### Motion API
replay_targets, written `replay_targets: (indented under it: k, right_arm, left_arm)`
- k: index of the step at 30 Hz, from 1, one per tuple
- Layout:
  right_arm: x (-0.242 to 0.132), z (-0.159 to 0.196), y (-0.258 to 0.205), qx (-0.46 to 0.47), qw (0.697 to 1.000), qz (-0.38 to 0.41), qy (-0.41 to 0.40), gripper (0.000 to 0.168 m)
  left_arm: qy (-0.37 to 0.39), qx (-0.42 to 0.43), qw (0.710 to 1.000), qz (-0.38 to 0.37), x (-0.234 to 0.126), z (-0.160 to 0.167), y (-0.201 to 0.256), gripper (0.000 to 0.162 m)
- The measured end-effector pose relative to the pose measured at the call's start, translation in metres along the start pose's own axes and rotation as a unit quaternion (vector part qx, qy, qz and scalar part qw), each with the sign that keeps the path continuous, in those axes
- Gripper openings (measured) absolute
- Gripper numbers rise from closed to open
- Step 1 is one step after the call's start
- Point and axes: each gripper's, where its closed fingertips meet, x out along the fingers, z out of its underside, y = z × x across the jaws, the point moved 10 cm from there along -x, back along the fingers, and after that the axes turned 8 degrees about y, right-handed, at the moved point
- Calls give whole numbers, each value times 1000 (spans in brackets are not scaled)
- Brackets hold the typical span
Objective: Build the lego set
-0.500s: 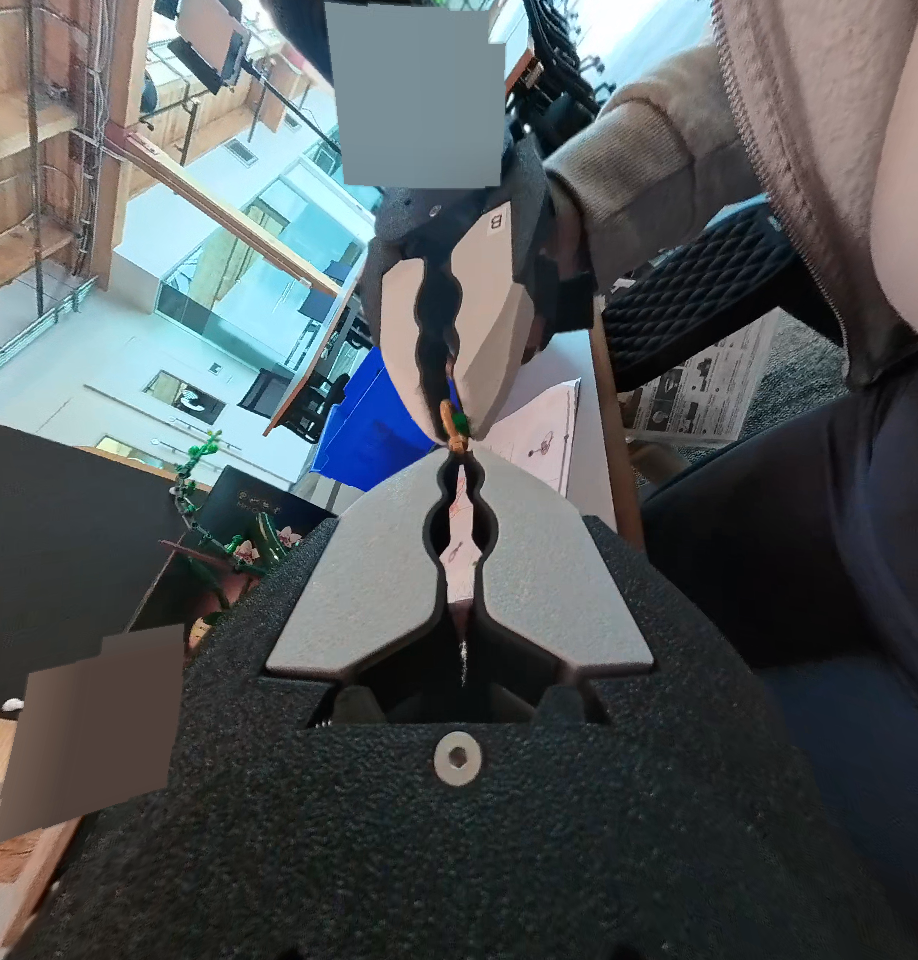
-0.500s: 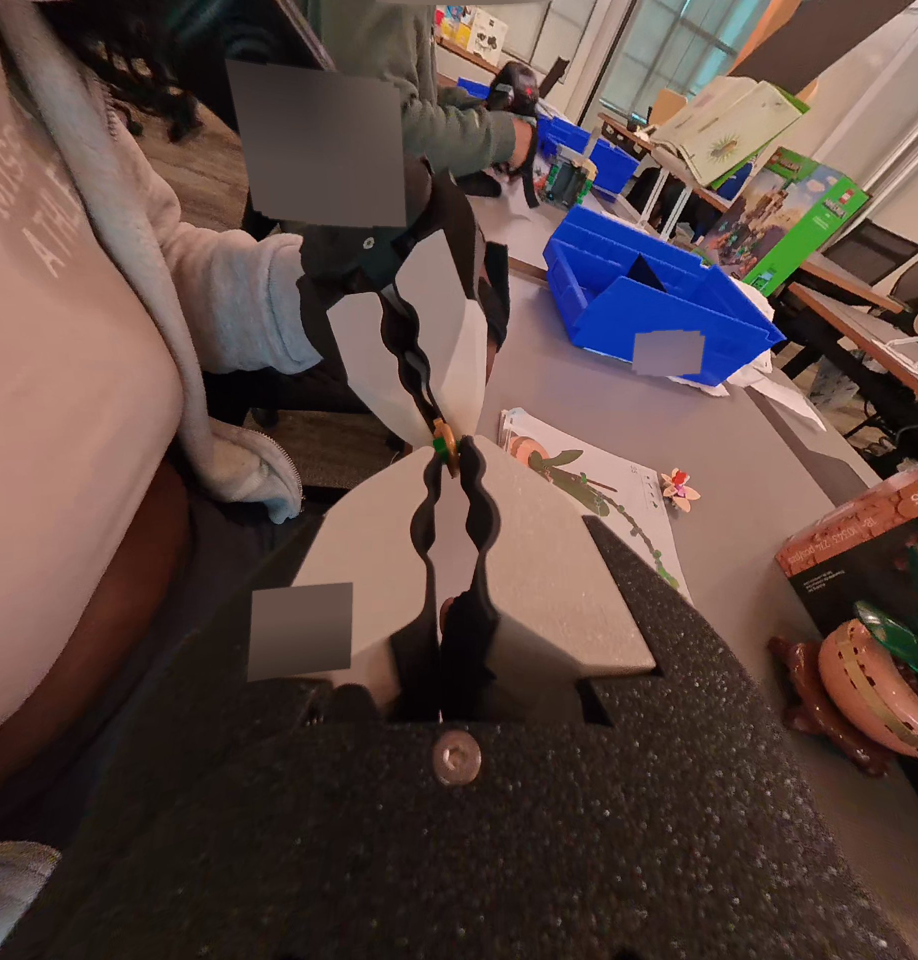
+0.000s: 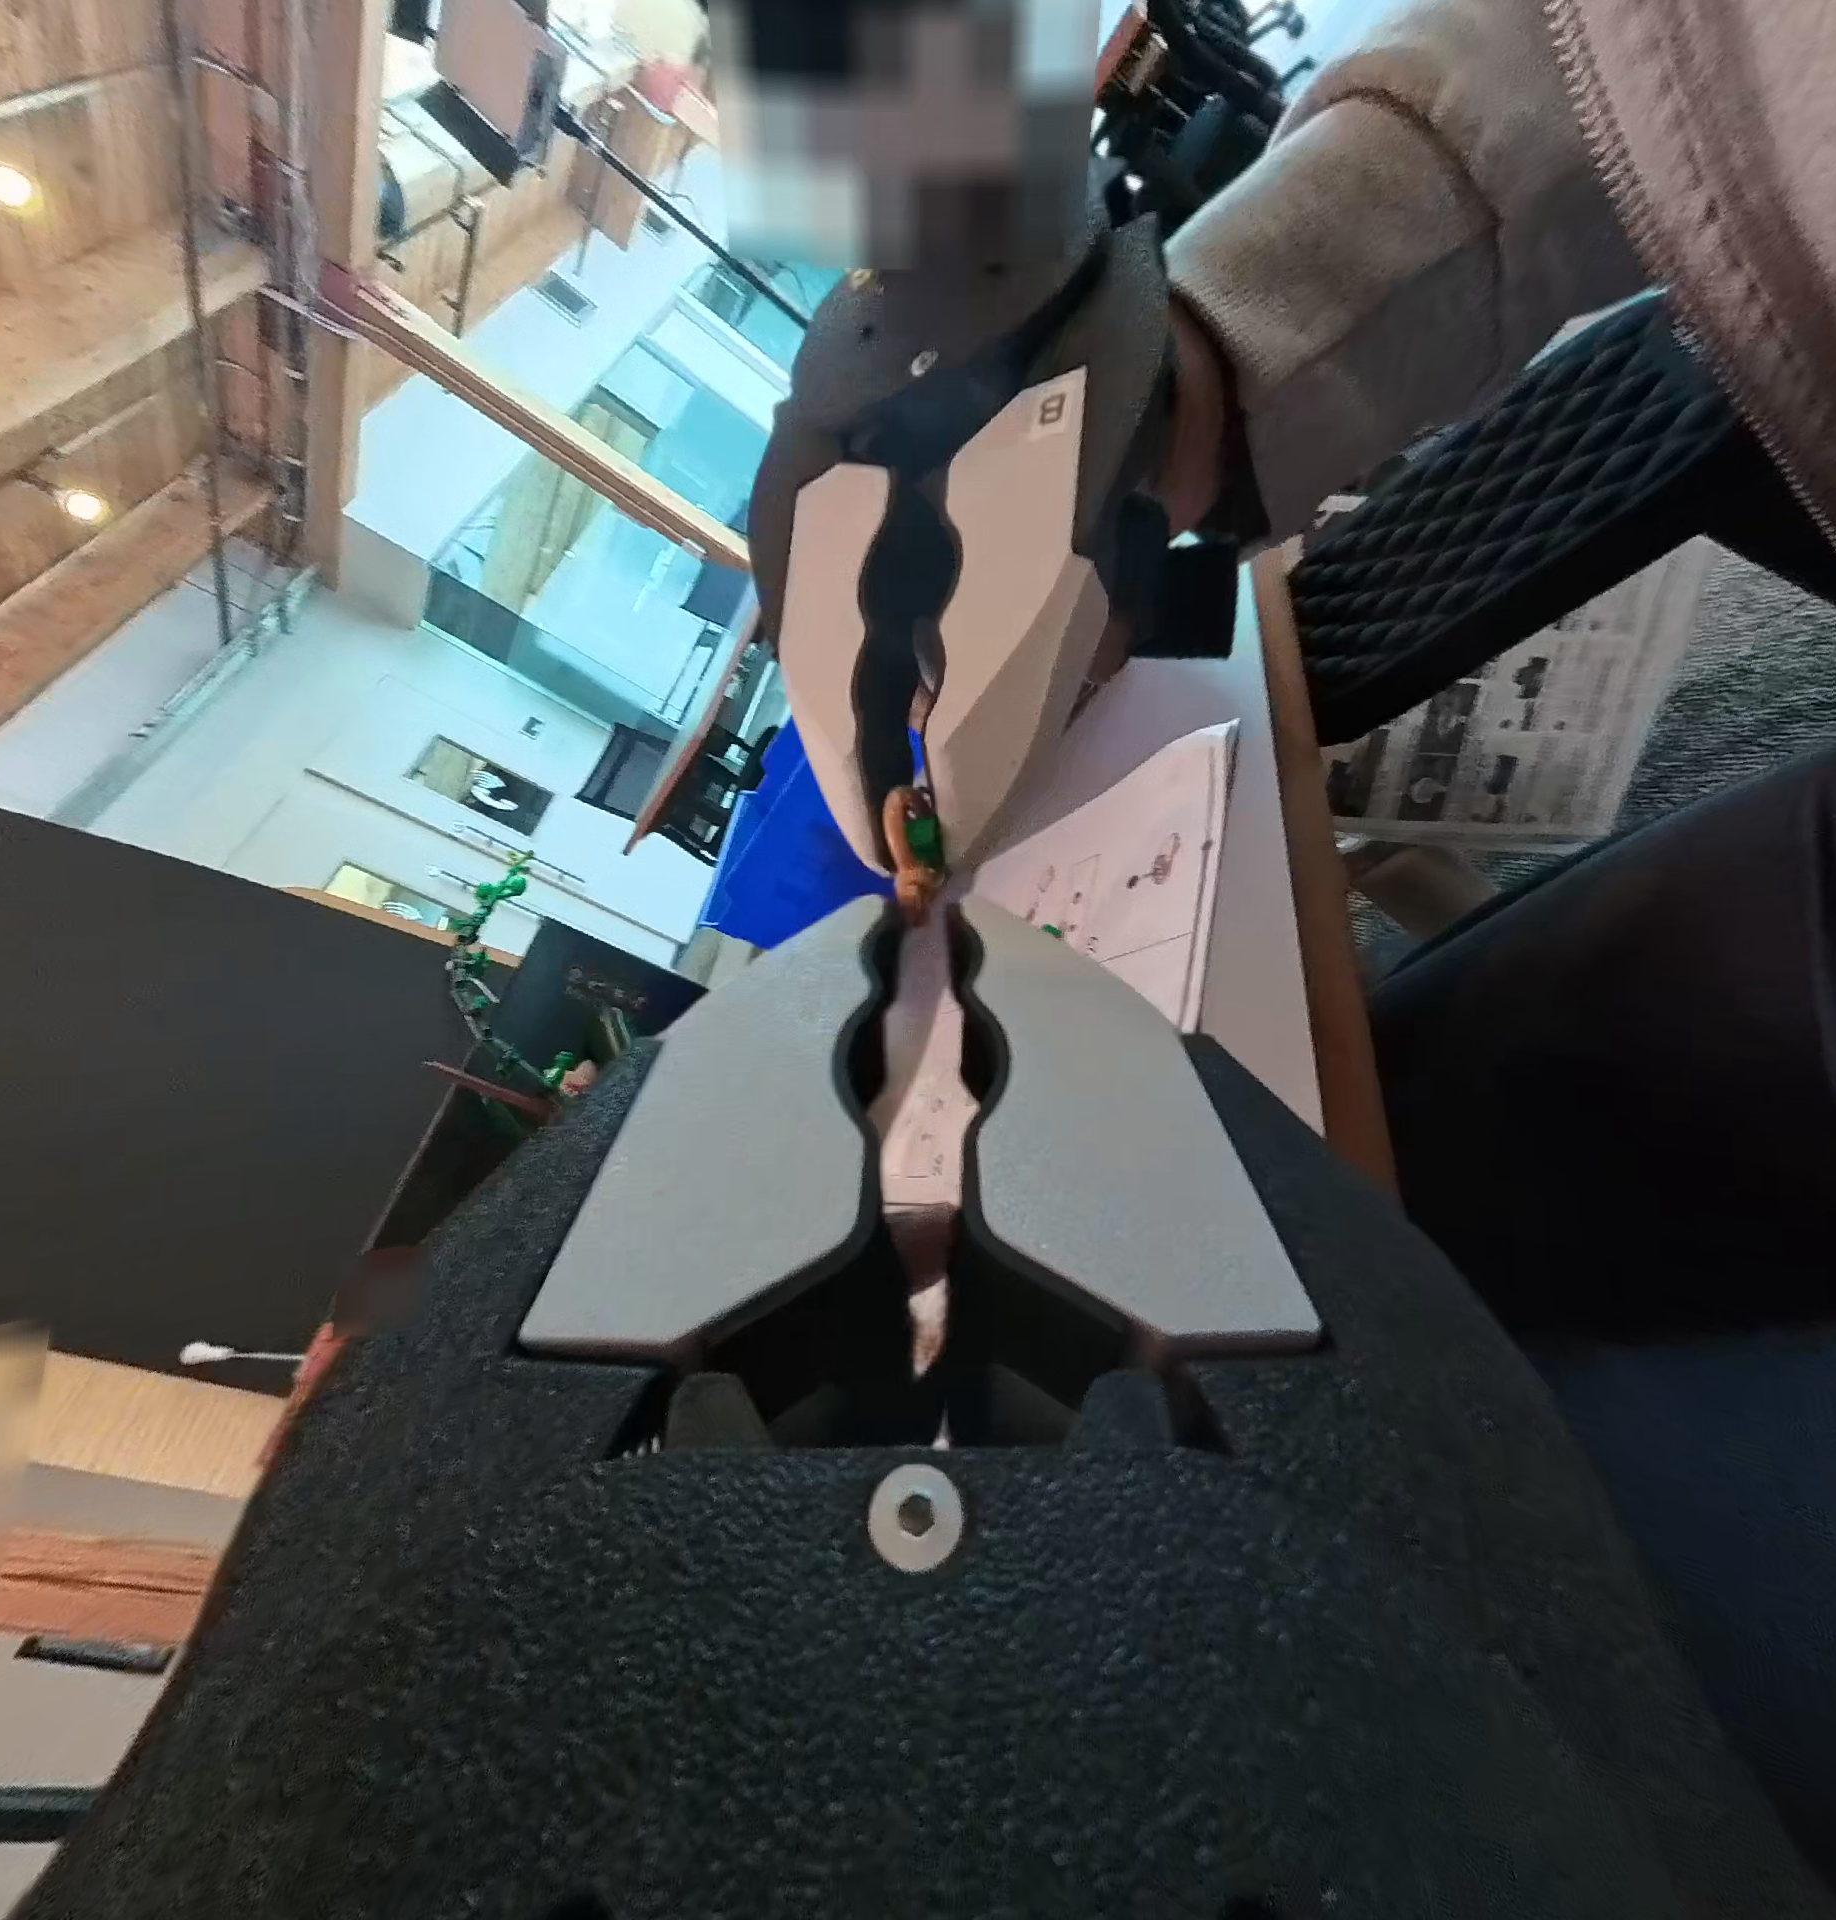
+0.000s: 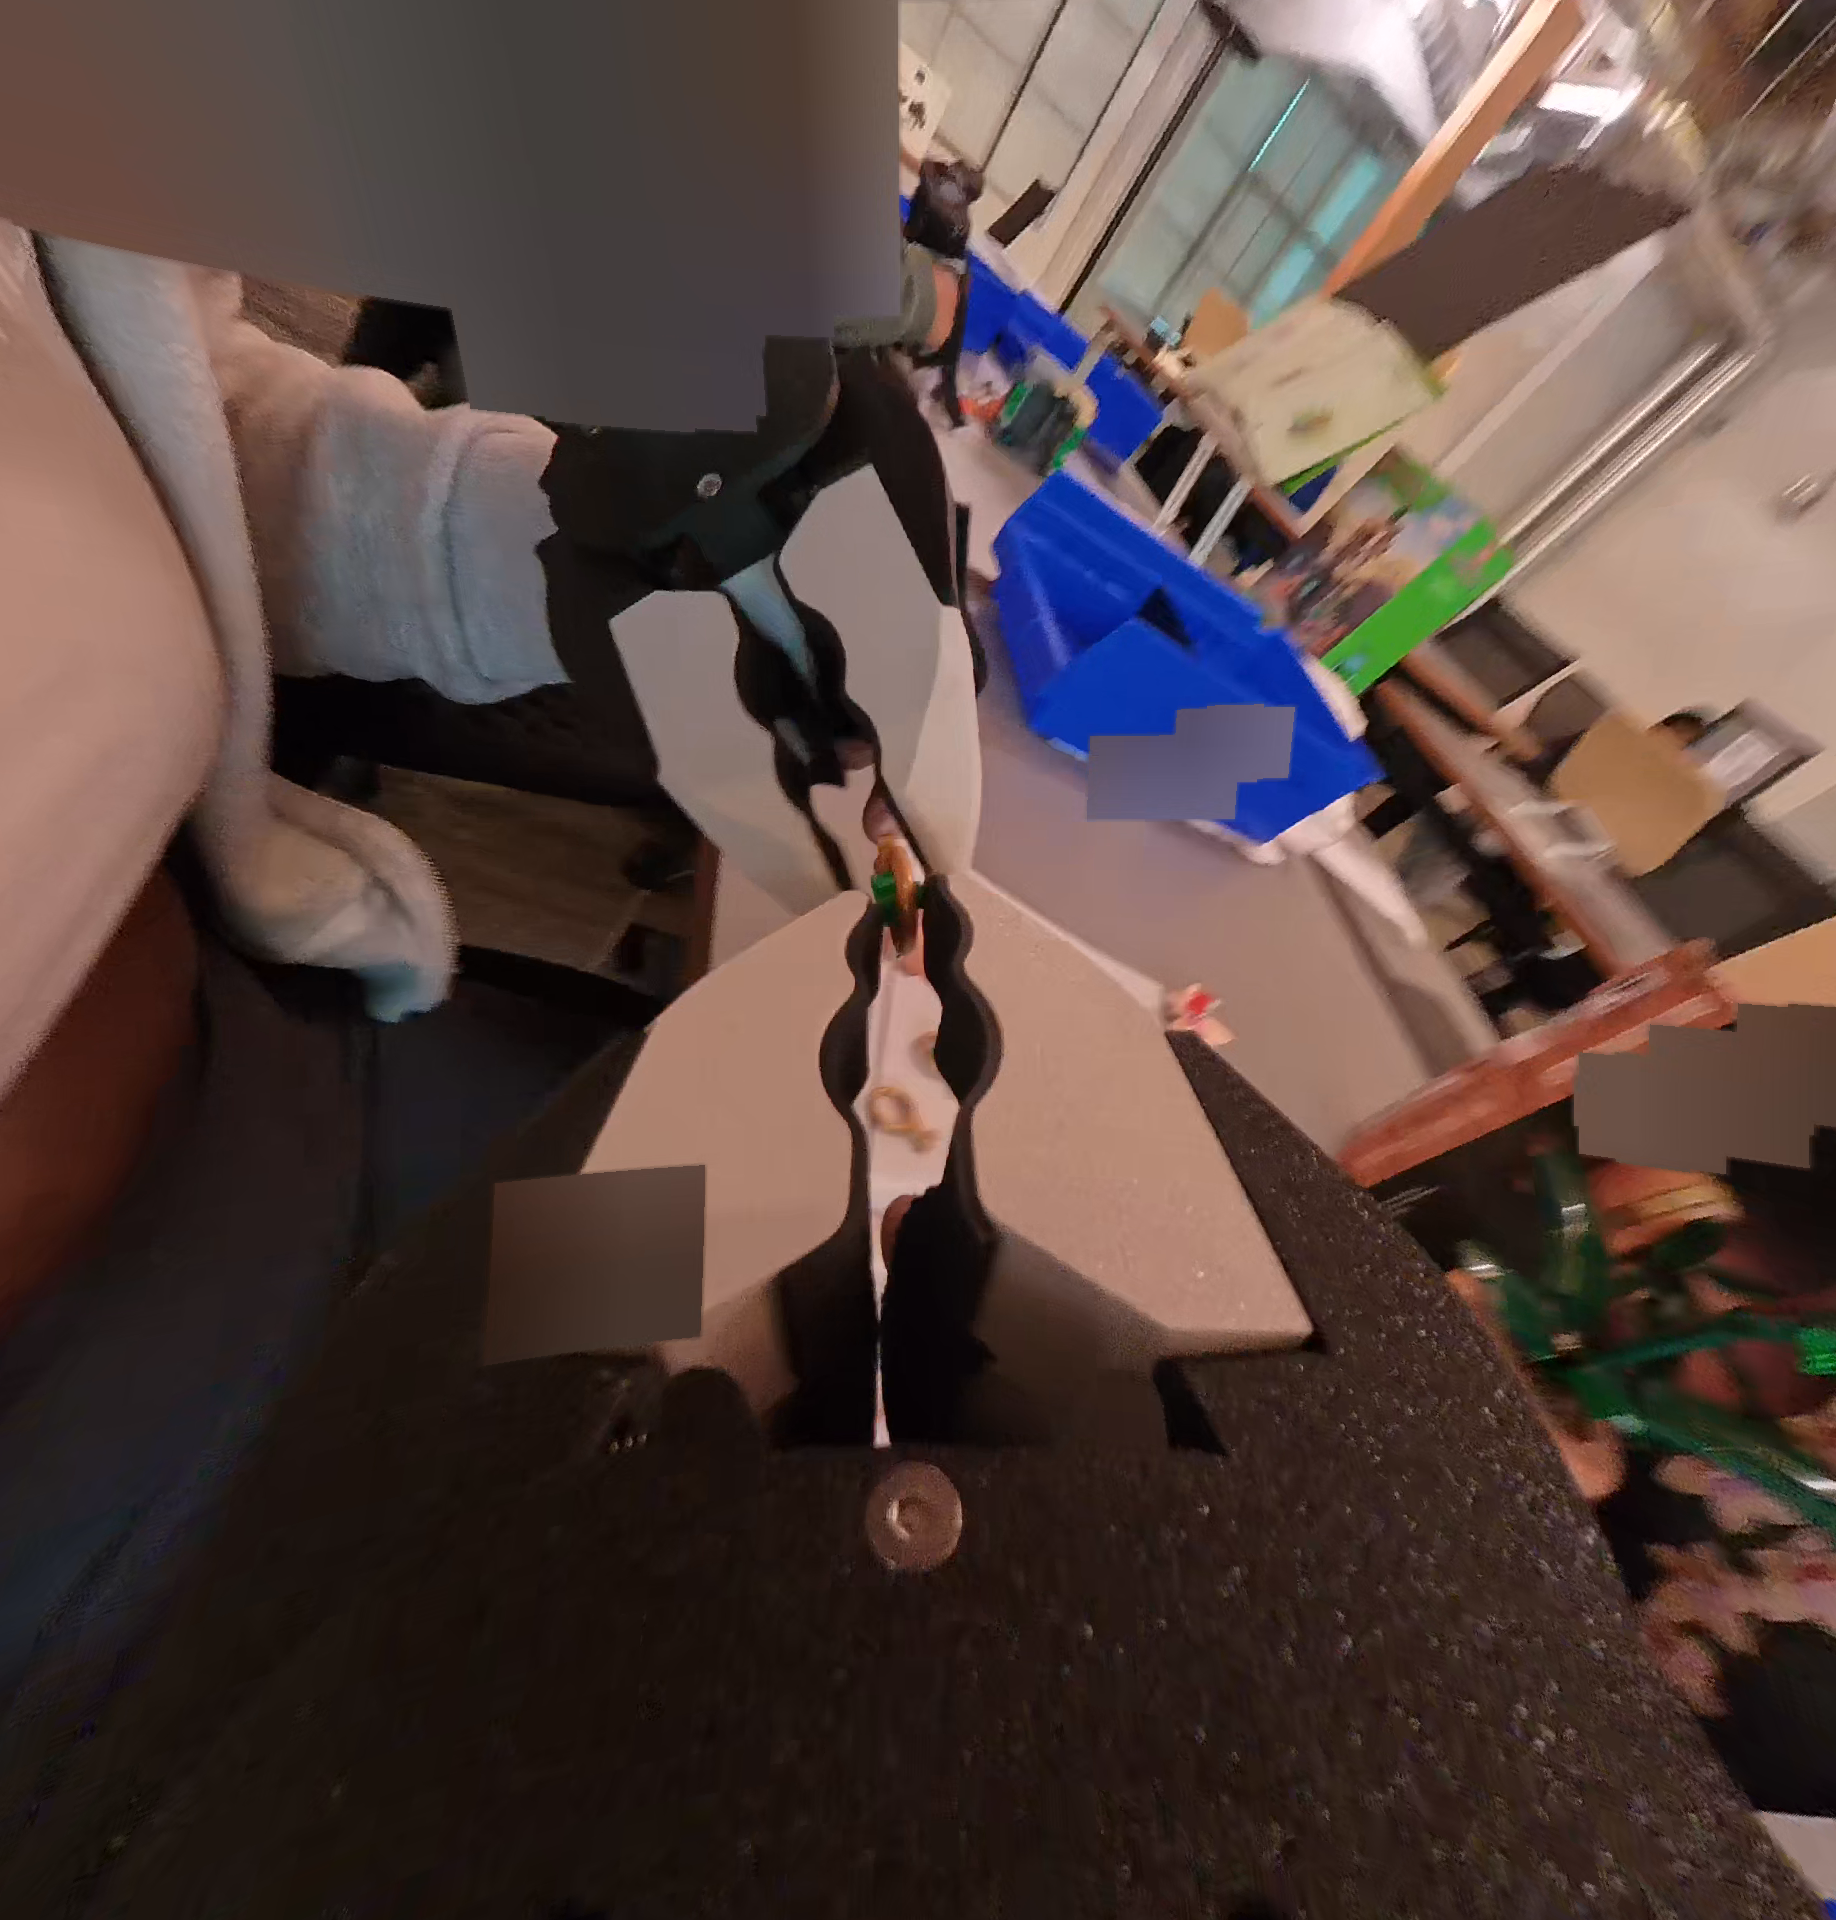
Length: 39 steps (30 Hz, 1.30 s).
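Meeting tip to tip, both tools half hide a tan-and-green piece (image 3: 916,854).

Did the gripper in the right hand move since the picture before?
Yes. In the right wrist view the blue bin sits higher and more tilted than before and the room is blurred, so the right gripper has tipped and swung.

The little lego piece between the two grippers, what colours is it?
Tan-orange and green lego piece, clearest in the right wrist view.
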Motion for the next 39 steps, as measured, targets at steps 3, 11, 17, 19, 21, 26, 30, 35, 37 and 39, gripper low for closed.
replay_targets:
  k: [3, 11, 17, 19, 21, 26, 30, 35, 37, 39]
  right_arm:
    - [2, -2, 4, -70, 997, 26, -12, 8]
    - [50, 35, 35, -35, 988, -38, -149, 8]
    - [98, 82, 56, -70, 959, -113, -249, 8]
    - [108, 94, 58, -89, 948, -135, -275, 9]
    - [116, 102, 60, -106, 941, -146, -288, 9]
    - [123, 112, 59, -143, 925, -170, -309, 20]
    - [117, 111, 62, -114, 930, -187, -296, 26]
    - [114, 113, 66, -92, 934, -202, -281, 28]
    - [116, 113, 67, -85, 932, -212, -280, 30]
    - [120, 111, 70, -71, 933, -220, -277, 33]
  left_arm:
    - [-26, -1, 999, -22, -4, 8, -6, 33]
    - [-90, -311, 931, -169, -81, 62, -68, 28]
    - [-194, -341, 907, -154, -92, 96, -54, 26]
    - [-198, -346, 906, -141, -88, 102, -50, 26]
    - [-193, -357, 906, -125, -82, 105, -45, 25]
    - [-182, -371, 907, -83, -66, 110, -37, 25]
    - [-192, -363, 910, -55, -57, 113, -31, 25]
    - [-152, -362, 920, 4, -34, 109, -23, 20]
    - [-188, -353, 916, 26, -22, 113, -28, 18]
    - [-193, -373, 906, 57, -14, 119, -33, 11]
